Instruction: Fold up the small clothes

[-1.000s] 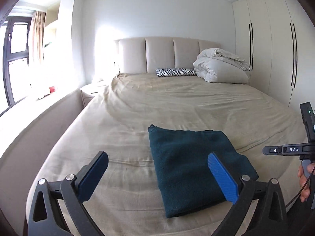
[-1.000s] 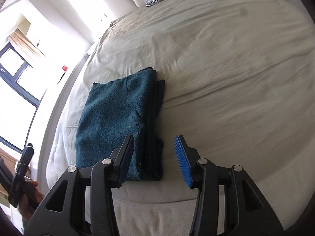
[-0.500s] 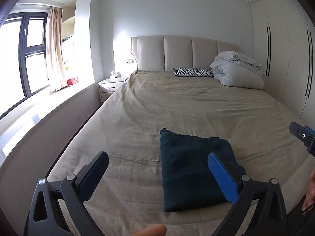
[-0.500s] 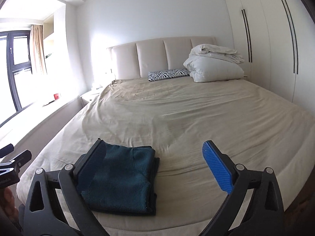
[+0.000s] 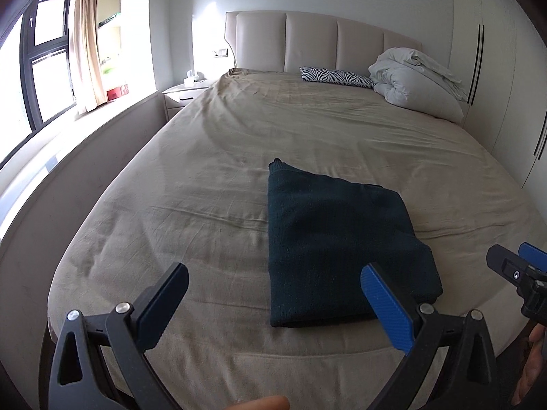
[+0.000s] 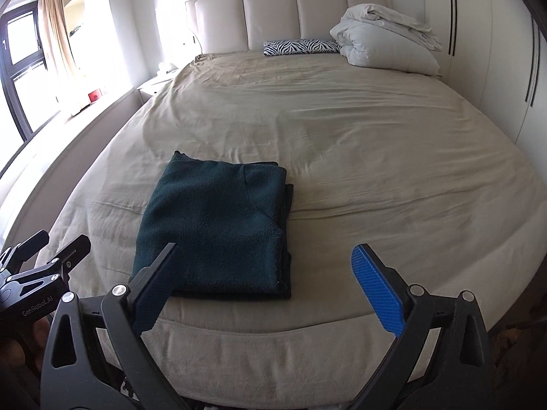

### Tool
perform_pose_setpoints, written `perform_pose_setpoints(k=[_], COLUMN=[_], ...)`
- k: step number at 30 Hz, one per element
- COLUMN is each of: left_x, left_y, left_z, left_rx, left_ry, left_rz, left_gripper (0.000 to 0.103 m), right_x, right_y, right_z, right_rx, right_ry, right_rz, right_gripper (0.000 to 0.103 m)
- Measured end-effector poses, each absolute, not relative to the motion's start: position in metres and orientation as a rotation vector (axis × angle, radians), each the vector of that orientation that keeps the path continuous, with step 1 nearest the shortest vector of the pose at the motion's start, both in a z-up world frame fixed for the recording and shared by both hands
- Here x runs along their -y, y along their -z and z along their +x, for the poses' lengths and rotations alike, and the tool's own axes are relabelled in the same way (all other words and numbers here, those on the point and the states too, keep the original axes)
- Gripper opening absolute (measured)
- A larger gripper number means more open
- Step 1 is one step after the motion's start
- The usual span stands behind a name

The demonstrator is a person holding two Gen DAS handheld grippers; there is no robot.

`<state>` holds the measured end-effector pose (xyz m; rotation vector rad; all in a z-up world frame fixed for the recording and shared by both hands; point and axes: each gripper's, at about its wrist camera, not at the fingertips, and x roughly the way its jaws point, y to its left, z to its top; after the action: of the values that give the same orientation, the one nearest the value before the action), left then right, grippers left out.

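We see the folded teal garment (image 5: 338, 249) lying flat near the foot of the bed (image 5: 212, 157), its long axis running from foot toward headboard (image 5: 318, 44), with stacked layer edges showing along its right side in the right wrist view. Both the left gripper (image 5: 273, 299) and right gripper (image 6: 261, 275) hover above the bed's foot, fingers spread wide and grasping nothing. The garment's near edge is partly hidden behind the fingers, and its type is hard to make out.

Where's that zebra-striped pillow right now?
The zebra-striped pillow lies at the head of the bed, against the headboard, just left of the heaped white duvet in both views.
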<state>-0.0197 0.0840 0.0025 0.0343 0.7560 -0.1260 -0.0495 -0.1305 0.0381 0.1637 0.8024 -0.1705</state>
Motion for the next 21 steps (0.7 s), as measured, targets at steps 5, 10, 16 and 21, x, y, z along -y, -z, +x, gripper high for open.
perform_pose_setpoints(k=[5,10,16,21], left_x=[-0.081,-0.080,-0.081,-0.081], left_y=[0.012,0.018,0.022,0.022], left_z=[-0.018,-0.018,-0.016,-0.016], left_rx=[-0.796,-0.812,-0.825,-0.826], left_ry=[0.122,0.118,0.114,0.112], left_rz=[0.041,0.043,0.040,0.039], left_gripper=[0.103,0.103,0.103,0.103], right_x=[0.130,0.129,0.126,0.125], right_y=[-0.022,-0.014,-0.009,-0.005], right_z=[-0.042,-0.040,-0.039,-0.037], right_rx=[-0.838,-0.860,-0.879,-0.890], right_ry=[0.176,0.178,0.178,0.177], right_rz=[0.169,0.160,0.137,0.134], right_gripper=[0.100,0.100,0.100,0.100])
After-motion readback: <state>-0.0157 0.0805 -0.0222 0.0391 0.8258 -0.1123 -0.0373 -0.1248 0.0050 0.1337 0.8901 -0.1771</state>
